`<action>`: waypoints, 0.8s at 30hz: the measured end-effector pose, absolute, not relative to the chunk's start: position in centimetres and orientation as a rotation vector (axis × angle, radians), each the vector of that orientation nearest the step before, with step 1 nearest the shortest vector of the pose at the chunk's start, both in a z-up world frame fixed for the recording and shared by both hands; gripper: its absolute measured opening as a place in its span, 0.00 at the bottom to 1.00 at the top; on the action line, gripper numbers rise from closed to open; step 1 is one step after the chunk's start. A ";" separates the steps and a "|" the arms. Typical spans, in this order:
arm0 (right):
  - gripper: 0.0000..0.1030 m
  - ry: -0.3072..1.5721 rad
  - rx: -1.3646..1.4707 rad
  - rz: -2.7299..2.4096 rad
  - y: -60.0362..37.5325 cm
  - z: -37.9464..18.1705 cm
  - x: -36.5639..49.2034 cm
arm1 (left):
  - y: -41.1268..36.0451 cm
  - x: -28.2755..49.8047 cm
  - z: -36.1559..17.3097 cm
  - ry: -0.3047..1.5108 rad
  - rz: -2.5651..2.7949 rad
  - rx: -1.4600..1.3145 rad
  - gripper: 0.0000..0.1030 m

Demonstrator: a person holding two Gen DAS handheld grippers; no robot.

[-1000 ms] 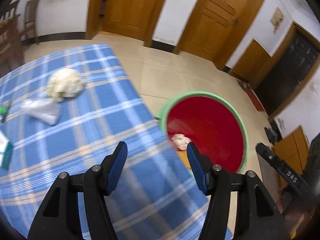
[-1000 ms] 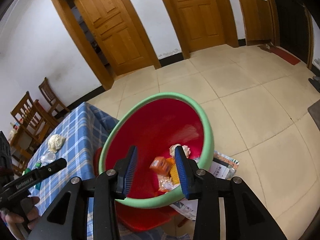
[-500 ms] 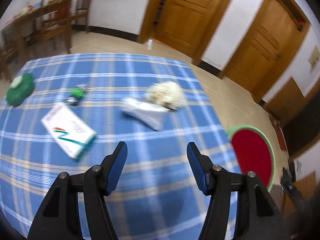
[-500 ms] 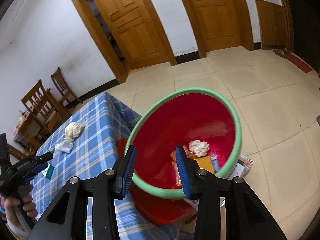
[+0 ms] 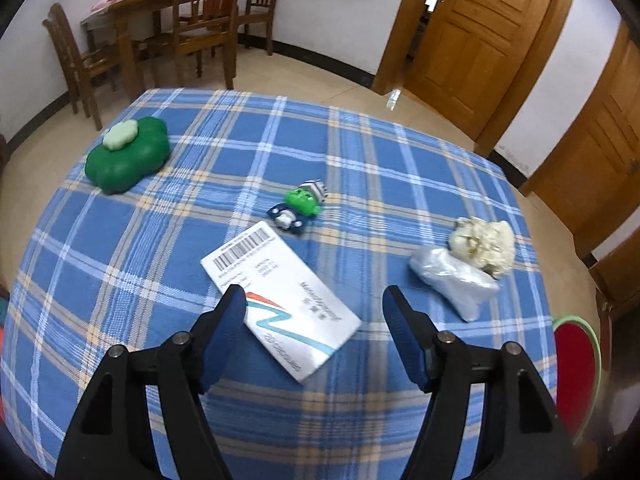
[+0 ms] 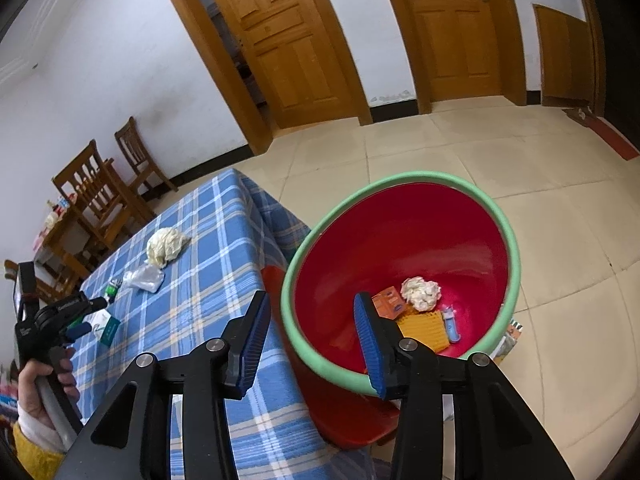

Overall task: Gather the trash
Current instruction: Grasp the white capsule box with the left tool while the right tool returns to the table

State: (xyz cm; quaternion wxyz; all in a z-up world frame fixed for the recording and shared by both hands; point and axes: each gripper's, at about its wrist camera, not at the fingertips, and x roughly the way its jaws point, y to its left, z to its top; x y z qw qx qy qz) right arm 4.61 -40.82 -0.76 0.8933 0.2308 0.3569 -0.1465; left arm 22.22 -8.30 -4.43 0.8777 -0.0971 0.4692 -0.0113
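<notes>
My left gripper (image 5: 314,302) is open and empty above the blue checked tablecloth (image 5: 360,152), right over a white flat box with a barcode (image 5: 280,300). A crumpled paper ball (image 5: 482,244) and a clear plastic wrapper (image 5: 452,280) lie to its right. The red basin with a green rim (image 6: 404,268) stands beside the table and holds a paper wad, an orange box and other scraps. My right gripper (image 6: 310,316) is open and empty over the basin's near rim. The left gripper (image 6: 76,310) also shows in the right wrist view.
A green clover-shaped cushion (image 5: 128,154) lies at the table's far left. Small green and blue toy figures (image 5: 300,206) sit mid-table. Wooden chairs and a dining table (image 5: 160,32) stand behind. Wooden doors (image 6: 288,44) line the wall. Papers (image 6: 508,338) lie on the floor by the basin.
My left gripper swung left from the basin to over the table, now above the white box. My right gripper drew back and up from the basin, jaws wider apart; an orange box now lies in the basin.
</notes>
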 end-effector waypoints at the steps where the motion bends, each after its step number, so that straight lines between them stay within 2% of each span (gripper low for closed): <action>1: 0.43 0.744 0.477 -0.299 -40.7 -0.8 4.8 | -8.2 22.3 -4.5 0.974 -0.012 -0.198 0.70; 9: 0.44 0.766 0.445 -0.256 -39.0 -0.8 6.3 | -8.0 22.9 -5.1 0.957 0.052 -0.145 0.74; 13: 0.44 0.777 0.424 -0.227 -37.8 -0.7 7.5 | -7.0 22.9 -6.6 1.037 0.027 -0.249 0.75; 18: 0.44 0.790 0.403 -0.186 -36.0 -0.6 8.9 | -7.8 22.3 -6.3 1.001 -0.006 -0.202 0.76; 20: 0.44 0.797 0.394 -0.174 -35.3 -0.6 9.5 | -8.1 22.2 -6.4 0.998 -0.036 -0.182 0.73; 22: 0.44 0.806 0.385 -0.161 -34.5 -0.7 10.1 | -8.3 22.0 -6.3 0.984 -0.066 -0.147 0.64; 24: 0.44 0.817 0.375 -0.143 -33.6 -0.7 10.9 | -8.1 21.9 -6.3 0.982 -0.113 -0.147 0.62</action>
